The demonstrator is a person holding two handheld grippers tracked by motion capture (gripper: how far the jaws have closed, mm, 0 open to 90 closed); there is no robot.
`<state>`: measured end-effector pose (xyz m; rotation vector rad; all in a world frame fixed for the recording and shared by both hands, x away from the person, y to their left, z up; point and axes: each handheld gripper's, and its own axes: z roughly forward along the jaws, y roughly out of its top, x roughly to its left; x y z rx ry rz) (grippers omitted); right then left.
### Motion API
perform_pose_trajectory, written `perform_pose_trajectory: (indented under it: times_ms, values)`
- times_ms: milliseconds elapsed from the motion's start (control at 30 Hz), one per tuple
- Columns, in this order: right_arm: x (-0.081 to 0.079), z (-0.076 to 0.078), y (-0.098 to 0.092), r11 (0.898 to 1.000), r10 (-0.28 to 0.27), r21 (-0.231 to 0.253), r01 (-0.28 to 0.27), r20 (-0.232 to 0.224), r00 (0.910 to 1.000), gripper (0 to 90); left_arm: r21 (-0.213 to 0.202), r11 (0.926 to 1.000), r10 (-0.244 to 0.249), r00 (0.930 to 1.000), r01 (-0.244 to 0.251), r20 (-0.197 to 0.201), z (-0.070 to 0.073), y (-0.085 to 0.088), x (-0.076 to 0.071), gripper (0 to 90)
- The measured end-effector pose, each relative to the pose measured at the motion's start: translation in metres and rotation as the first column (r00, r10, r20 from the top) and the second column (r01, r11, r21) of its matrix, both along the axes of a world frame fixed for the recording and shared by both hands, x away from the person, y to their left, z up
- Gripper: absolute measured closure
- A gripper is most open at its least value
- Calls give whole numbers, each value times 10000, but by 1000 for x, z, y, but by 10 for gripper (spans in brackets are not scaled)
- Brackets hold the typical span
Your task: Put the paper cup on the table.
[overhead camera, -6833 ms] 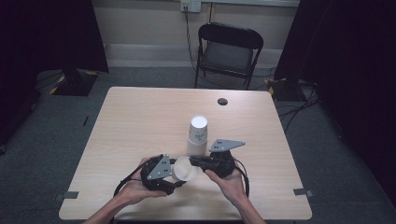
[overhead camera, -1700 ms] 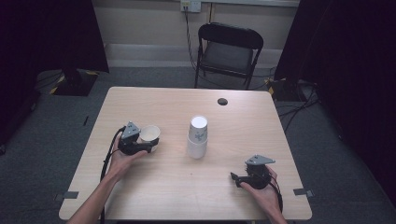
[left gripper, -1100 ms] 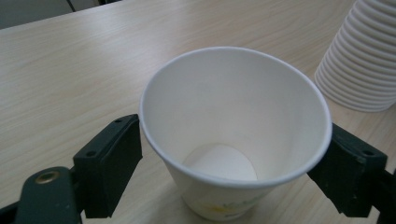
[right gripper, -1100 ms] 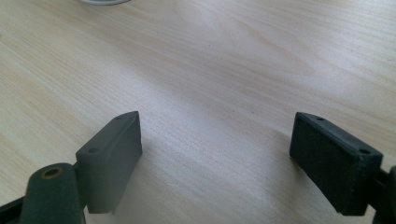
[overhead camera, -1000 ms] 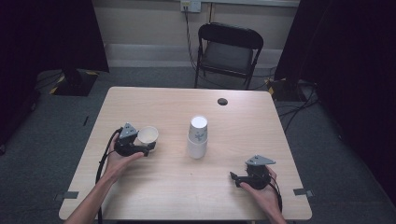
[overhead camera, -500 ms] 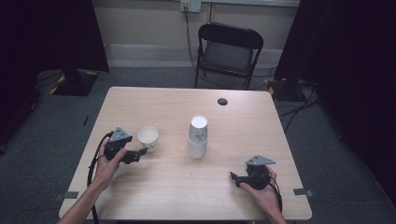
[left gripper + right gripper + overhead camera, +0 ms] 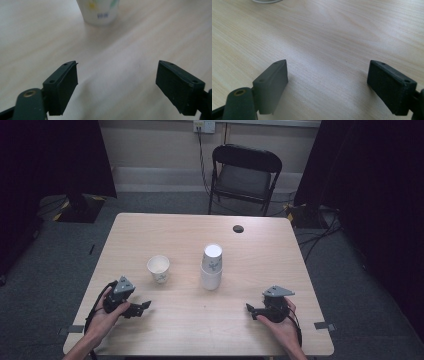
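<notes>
The left gripper [image 7: 142,307] lies low near the near-left edge of the pale wooden table [image 7: 280,255], its jaws spread with nothing between them, though they have just been closing a little. The single white paper cup [image 7: 158,268] stands upright, apart from it, beside the stack of white paper cups [image 7: 211,267]. The right gripper [image 7: 249,309] rests near the near-right edge, jaws spread wide and empty, the hand cupped under it.
</notes>
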<state>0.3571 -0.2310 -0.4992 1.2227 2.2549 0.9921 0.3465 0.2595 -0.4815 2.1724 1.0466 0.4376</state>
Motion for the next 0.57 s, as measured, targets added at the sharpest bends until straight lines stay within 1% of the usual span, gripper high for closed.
perform_pose_trajectory:
  times_ms: [67, 133, 167, 233, 300, 333, 367, 567]
  values:
    - [0, 0, 0, 10000, -1, 0, 1, 1, 10000, 165, 32, 9998, -200, 9996, 200, -214, -5, 2, -8, 178]
    - [0, 0, 0, 10000, 1, -3, -1, -2, 10000, 165, 160, 9997, -163, 9994, 168, -296, -9, 5, -12, 172]
    - [0, 0, 0, 10000, -1, -2, 1, 2, 10000, 165, 102, 9999, -66, 9994, 70, -343, -11, 6, -14, 171]
    - [0, 0, 0, 10000, -5, 0, 5, -1, 10000, 165, -50, 10000, 48, 9999, -49, -153, -13, 7, -15, 155]
    - [0, 0, 0, 10000, -33, -1, 33, -2, 10000, 165, -148, 9999, -45, 10000, 46, 47, -16, 8, -16, 145]
    - [0, 0, 1, 10000, -49, -3, 49, 4, 10000, 165, -367, 9993, -86, 9996, 96, 260, -19, 9, -16, 133]
    - [0, 0, 1, 10000, -67, -3, 67, 1, 10000, 165, -345, 9993, -110, 9995, 120, 306, -19, 10, -16, 112]
    - [0, 0, 2, 9999, -158, -27, 158, 4, 9999, 154, -360, 9993, -25, 9996, 36, 299, -20, 10, -16, 95]
